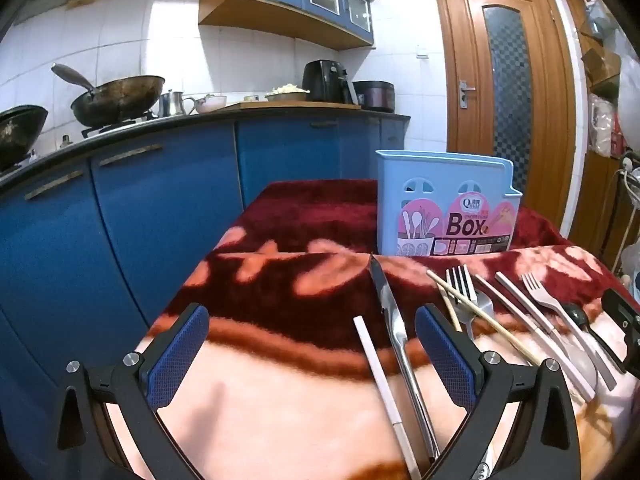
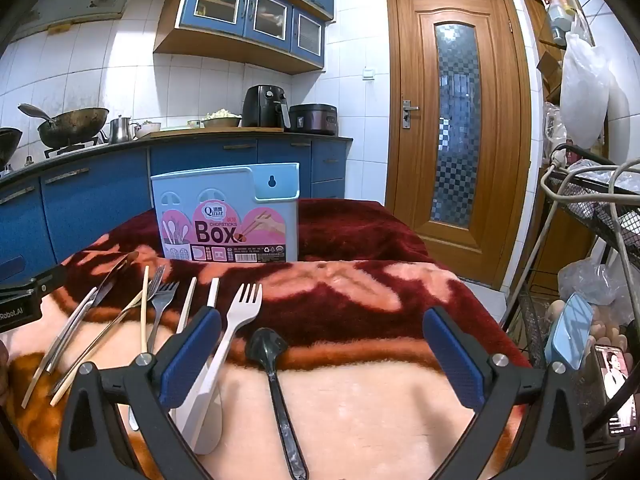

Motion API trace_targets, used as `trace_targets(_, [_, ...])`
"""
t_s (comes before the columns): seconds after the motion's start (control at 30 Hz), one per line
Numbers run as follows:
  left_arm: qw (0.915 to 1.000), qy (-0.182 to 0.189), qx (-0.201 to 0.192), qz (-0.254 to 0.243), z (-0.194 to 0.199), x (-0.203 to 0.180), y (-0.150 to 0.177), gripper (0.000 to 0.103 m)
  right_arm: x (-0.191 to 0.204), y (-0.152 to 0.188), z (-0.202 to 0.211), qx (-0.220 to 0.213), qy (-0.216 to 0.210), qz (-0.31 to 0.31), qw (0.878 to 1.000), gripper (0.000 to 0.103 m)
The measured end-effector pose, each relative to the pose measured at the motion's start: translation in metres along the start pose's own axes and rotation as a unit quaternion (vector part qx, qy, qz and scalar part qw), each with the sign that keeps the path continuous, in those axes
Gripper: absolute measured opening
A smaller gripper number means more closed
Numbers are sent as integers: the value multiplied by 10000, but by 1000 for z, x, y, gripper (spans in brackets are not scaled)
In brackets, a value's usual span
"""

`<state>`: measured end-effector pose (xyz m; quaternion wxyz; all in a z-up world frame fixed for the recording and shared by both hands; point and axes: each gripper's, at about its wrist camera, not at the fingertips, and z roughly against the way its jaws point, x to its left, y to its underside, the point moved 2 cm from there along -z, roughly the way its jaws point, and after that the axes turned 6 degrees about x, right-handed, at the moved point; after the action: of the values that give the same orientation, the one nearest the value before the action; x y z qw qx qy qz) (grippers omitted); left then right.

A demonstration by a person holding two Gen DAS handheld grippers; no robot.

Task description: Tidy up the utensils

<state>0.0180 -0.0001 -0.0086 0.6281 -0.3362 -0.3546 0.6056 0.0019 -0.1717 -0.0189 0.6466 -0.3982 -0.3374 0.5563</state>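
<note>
both jaws wide, empty; utensils (image 2: 160, 312) left; bare blanket (image 2: 380, 288) before box (image 2: 228, 216)

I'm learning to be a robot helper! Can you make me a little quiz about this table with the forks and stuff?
1. True or false: the blue utensil box already has forks standing in it.
2. Which utensil lies between the open fingers of the right claw? A) black spoon B) metal knife C) wooden chopstick
3. Fill in: the white fork lies flat on the red and pink ______.

Key:
1. False. No utensil shows above the box; all lie on the blanket.
2. A, the black spoon.
3. Blanket.
</note>
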Motion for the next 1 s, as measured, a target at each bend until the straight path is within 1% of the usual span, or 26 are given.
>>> trace_targets(1.0, [10000, 9, -2, 4, 0, -1, 0, 102, 0, 0, 0, -10, 3, 5, 10000, 103])
